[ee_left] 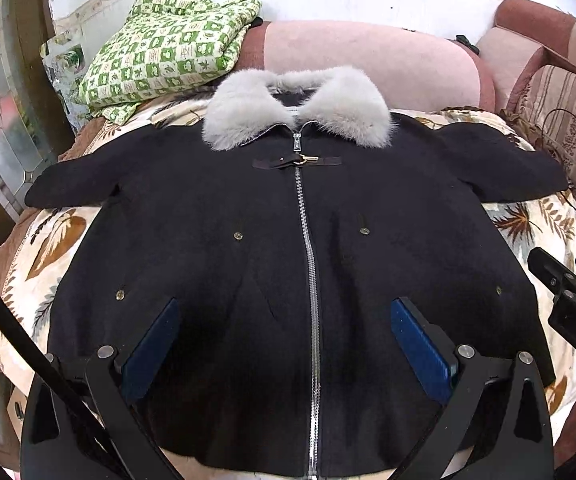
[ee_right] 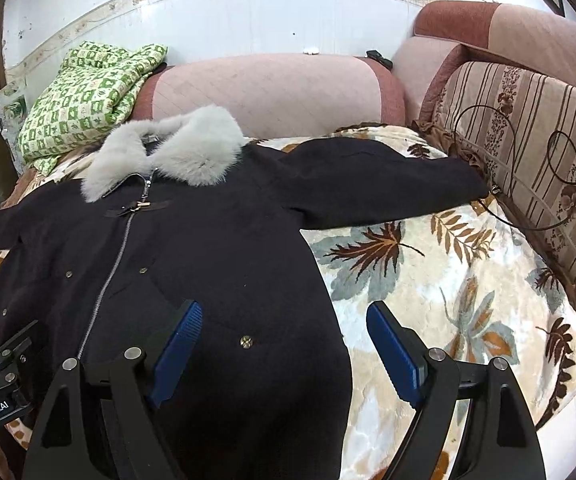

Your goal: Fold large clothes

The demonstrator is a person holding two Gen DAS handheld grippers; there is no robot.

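A sofa bed covered by a leaf-print blanket [ee_right: 428,280] fills the room's corner, with pink back cushions [ee_left: 368,56] against the white wall, a green-checked folded quilt [ee_left: 168,48] at the far left and a striped cushion [ee_right: 528,152] on the right. The black coat [ee_left: 248,240] lies flat on the blanket, zipped up, its grey fur collar [ee_left: 300,108] at the far end and both sleeves spread out to the sides. The left tool [ee_left: 284,344] hangs over the coat's near hem with its jaws spread wide and nothing between the pads; the right tool [ee_right: 284,352] is equally spread, straddling the coat's right edge where cloth meets blanket. The risk from here, as I judge it, is a pinch that catches the blanket along with the coat's edge, or takes only the top layer of thick cloth, so the fold drags crooked. A dark cable [ee_right: 528,184] trailing near the right sleeve could also snag when that sleeve is brought in.
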